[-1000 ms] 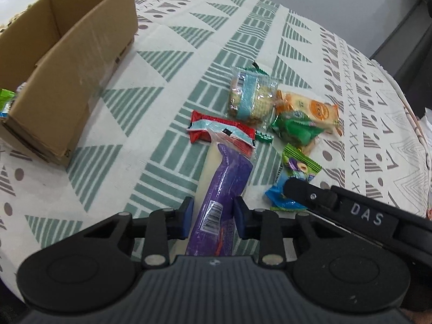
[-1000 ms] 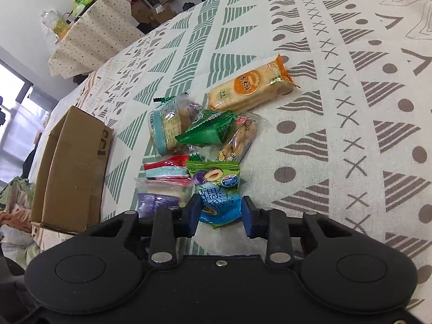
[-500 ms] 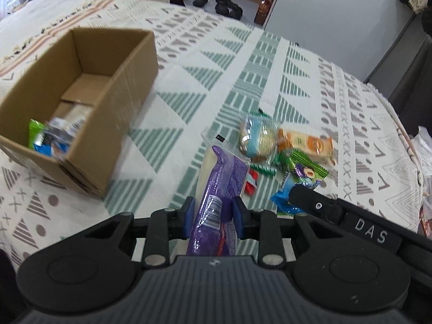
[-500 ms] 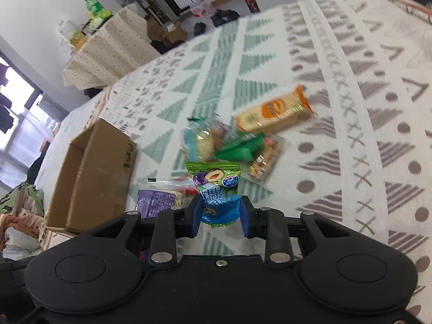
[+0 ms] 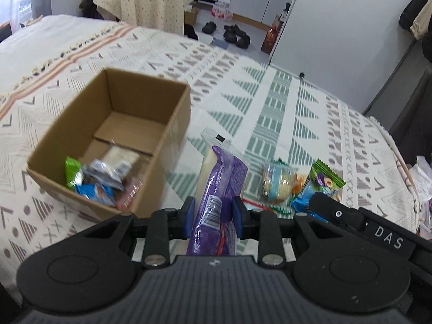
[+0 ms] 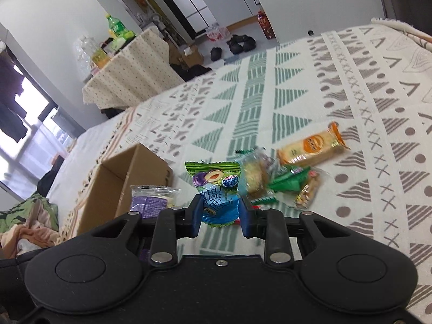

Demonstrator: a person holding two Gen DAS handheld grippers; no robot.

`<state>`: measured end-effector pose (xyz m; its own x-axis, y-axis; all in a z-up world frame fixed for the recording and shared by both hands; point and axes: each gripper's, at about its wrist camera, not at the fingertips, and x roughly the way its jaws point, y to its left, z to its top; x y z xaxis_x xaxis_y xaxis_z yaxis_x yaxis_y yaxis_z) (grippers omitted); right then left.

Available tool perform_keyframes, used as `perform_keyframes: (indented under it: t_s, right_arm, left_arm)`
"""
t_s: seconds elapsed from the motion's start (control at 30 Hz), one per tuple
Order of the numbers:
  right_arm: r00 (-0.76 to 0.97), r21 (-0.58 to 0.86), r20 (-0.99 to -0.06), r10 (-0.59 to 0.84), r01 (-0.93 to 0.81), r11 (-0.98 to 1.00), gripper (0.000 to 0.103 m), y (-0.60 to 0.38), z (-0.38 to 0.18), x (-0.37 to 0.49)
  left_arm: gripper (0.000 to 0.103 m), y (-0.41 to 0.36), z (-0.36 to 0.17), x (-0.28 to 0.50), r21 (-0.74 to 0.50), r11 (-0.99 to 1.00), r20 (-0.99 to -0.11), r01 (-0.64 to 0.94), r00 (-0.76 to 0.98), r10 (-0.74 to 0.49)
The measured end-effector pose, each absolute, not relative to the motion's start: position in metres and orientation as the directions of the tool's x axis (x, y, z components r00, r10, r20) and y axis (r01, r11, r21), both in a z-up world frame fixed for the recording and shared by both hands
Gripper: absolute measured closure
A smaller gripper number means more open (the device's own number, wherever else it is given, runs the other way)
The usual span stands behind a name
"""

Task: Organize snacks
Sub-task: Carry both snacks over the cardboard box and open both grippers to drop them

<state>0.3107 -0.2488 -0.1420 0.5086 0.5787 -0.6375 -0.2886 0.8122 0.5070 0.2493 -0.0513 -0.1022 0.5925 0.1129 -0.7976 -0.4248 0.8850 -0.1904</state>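
The left gripper (image 5: 213, 217) is clamped tight on a long purple snack packet (image 5: 216, 194), its blue pads pressing both sides near the barcode, and the packet hangs clear of the cloth just right of the cardboard box (image 5: 172, 124). The right gripper (image 6: 220, 214) pinches a green-and-blue plum candy packet (image 6: 216, 189) by its lower half, also lifted off the surface.

The box's near corner holds a blurred heap of wrappers (image 5: 100, 178); their kinds cannot be made out. The snacks left on the cloth are smeared too: a clear-wrapped round cake (image 6: 255, 176), a green pouch (image 6: 290, 179) and an orange biscuit bar (image 6: 310, 147) lie close together.

All rest on a patterned cloth (image 6: 351, 86) of green triangles and grey marks. Beyond it are a draped side table (image 6: 129, 73) with bottles, shoes (image 5: 232, 32) on the floor, and white cabinets.
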Motion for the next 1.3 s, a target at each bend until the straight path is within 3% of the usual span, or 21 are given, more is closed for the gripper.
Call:
perform_keyframes:
  t_s: [0.43, 1.3]
  right_arm:
    - [0.545, 0.563, -0.560, 0.624, -0.301, 0.769, 0.075, -0.225, -0.121, 0.307]
    - [0.465, 0.625, -0.495, 0.735, -0.397, 0.672, 0.075, -0.129, -0.106, 0.310]
  left_arm:
    - [0.075, 0.003, -0.069, 0.236, -0.200, 0.871, -0.751, -0.450, 0.641, 0.158]
    - [0.075, 0.112, -0.084, 0.234, -0.248, 0.811, -0.771, -0.530, 0.614, 0.166]
